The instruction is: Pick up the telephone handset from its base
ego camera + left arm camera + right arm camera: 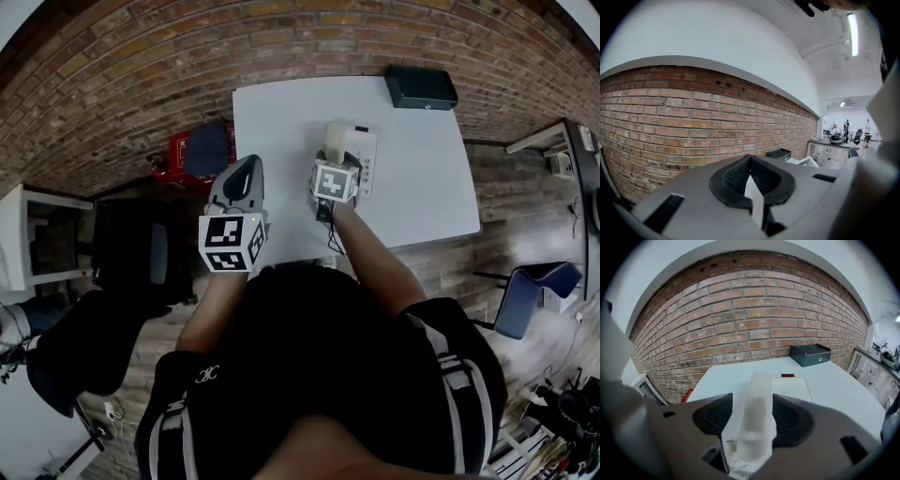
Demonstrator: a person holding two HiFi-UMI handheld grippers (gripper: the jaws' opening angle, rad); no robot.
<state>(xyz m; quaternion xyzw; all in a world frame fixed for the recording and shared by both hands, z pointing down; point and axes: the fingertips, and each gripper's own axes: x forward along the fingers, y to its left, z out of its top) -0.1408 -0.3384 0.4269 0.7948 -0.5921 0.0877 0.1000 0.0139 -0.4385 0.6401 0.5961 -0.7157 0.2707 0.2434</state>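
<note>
Two hand-held grippers in play, but only one is working. The right hand-held gripper is tipped down over the white surface with its jaws spread wide and the telephone handset standing right between them. The pads sit either side of the handset's long body without clamping yet, so it's released, lined up along the handset so a squeeze would catch the narrow sides. The handset lies in its cradle on the left side of the base, keypad side to the right, so it hasn't been lifted. The left hand-held gripper hangs off the near left edge of the surface, clenched on nothing, pads meeting, pointed at the brick wall; it looks parked out of the way. A dark box sits at the far corner, well apart. Next call, I'd say: close on the handset, then lift straight up so the cord trails freely.
</note>
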